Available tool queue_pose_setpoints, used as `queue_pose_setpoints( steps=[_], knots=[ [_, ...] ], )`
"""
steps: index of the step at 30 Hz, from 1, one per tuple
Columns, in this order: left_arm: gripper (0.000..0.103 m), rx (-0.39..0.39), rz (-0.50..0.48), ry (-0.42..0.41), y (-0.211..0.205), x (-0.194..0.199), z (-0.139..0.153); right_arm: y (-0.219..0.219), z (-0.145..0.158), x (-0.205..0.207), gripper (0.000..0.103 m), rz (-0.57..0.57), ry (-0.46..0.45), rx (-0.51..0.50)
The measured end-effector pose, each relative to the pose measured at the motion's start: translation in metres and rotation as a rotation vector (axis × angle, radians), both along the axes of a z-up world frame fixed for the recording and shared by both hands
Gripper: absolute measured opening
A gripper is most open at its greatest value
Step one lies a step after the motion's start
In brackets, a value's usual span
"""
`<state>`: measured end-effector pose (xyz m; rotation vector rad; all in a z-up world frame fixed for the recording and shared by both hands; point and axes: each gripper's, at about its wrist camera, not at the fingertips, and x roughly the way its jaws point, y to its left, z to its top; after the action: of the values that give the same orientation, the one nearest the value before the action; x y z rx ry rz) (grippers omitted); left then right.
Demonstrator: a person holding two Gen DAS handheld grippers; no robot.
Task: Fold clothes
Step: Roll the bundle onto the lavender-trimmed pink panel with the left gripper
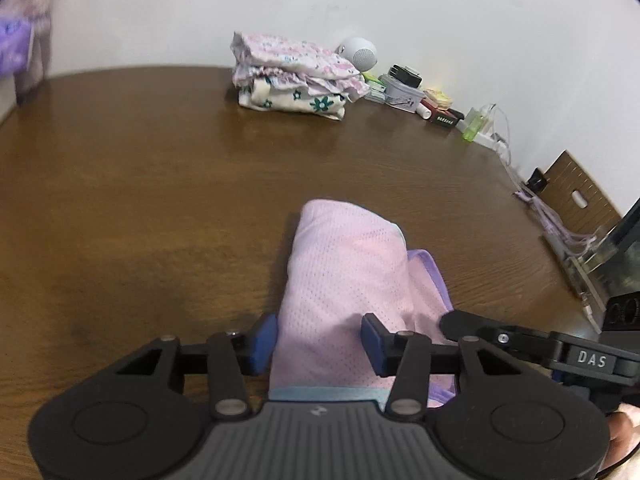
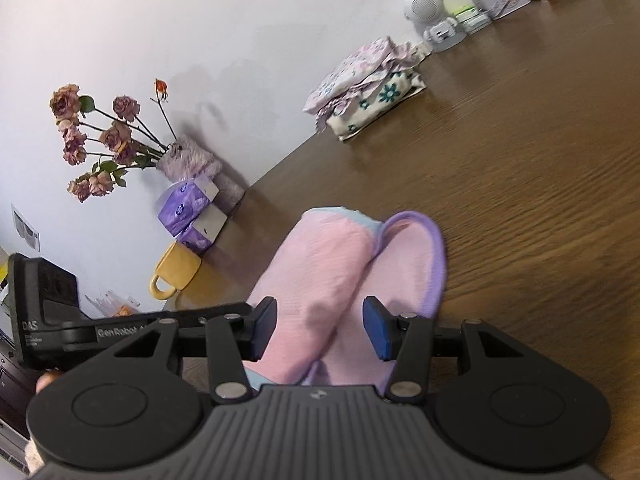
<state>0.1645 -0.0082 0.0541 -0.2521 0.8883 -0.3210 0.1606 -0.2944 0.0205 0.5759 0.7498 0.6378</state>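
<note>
Both the left gripper point(image 1: 319, 344) and right gripper point(image 2: 319, 328) straddle the pink garment point(image 1: 344, 276), jaws apart. It lies bundled, already folded over; a folded pile point(image 1: 292, 76) sits behind.

The letters "DAS" stand in white on the black body of the right gripper point(image 1: 592, 360) where it shows at the right of the left wrist view, just beside the left gripper's right finger. In the right wrist view the left gripper point(image 2: 80, 330) shows at the left, carrying "DAS" on its black housing and "GenRobot" on the arm that runs toward the right gripper's left finger. A dark box point(image 1: 445, 120) far ahead on the bench bears pale lettering too small to read.
</note>
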Motion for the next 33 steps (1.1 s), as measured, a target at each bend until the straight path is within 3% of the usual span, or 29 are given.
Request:
queue_pose_setpoints(
  steps=[3,5,7,8,10,11,12,13,18,20,21,22,24,27,28,29,31,33],
  knots=[
    [0.043,-0.051,-0.012,0.001,0.006,0.003,-0.008,0.013,0.0,0.004,0.048,-0.002,0.013,-0.018],
    [0.034,-0.075,-0.025,-0.002,0.008,0.002,-0.011,0.019,0.0,0.005,0.044,-0.015,0.024,-0.037],
    [0.032,-0.088,-0.034,-0.006,0.01,0.001,-0.011,0.022,-0.002,0.006,0.03,-0.021,0.034,-0.048],
    [0.032,-0.093,-0.039,-0.009,0.011,0.0,-0.011,0.022,-0.004,0.007,0.029,-0.021,0.043,-0.047],
    [0.033,-0.104,-0.047,-0.014,0.014,-0.002,-0.01,0.021,-0.007,0.008,0.031,-0.028,0.062,-0.033],
    [0.036,-0.109,-0.052,-0.017,0.015,-0.002,-0.009,0.02,-0.008,0.009,0.034,-0.034,0.072,-0.02],
    [0.04,-0.114,-0.056,-0.02,0.016,-0.003,-0.008,0.017,-0.009,0.01,0.044,-0.045,0.079,-0.006],
    [0.047,-0.116,-0.045,-0.027,0.018,-0.001,-0.007,0.016,-0.007,0.011,0.046,-0.063,0.077,-0.008],
    [0.047,-0.141,0.017,-0.021,0.023,0.028,-0.008,0.021,0.0,0.018,0.046,-0.118,0.068,-0.022],
    [0.045,-0.176,0.009,0.018,0.022,0.038,-0.015,0.028,0.002,0.021,0.043,-0.13,0.066,-0.046],
    [0.042,-0.197,0.001,0.034,0.023,0.04,-0.018,0.03,0.001,0.023,0.035,-0.129,0.073,-0.048],
    [0.031,-0.216,-0.006,0.042,0.024,0.041,-0.021,0.033,0.0,0.024,0.025,-0.123,0.081,-0.044],
    [0.03,-0.25,-0.015,0.051,0.027,0.044,-0.025,0.037,-0.001,0.027,0.023,-0.113,0.085,-0.04],
    [0.036,-0.286,0.003,0.06,0.035,0.049,-0.025,0.037,0.0,0.03,0.024,-0.113,0.082,-0.026],
    [0.047,-0.298,0.015,0.062,0.037,0.051,-0.024,0.035,0.001,0.031,0.025,-0.118,0.083,-0.021],
    [0.051,-0.307,0.03,0.062,0.039,0.055,-0.024,0.032,0.002,0.033,0.029,-0.131,0.082,-0.016],
    [0.051,-0.312,0.046,0.057,0.04,0.059,-0.022,0.028,0.004,0.037,0.039,-0.167,0.078,-0.022],
    [0.051,-0.31,0.056,0.054,0.038,0.065,-0.021,0.029,0.006,0.043,0.039,-0.188,0.081,-0.034]
  ],
)
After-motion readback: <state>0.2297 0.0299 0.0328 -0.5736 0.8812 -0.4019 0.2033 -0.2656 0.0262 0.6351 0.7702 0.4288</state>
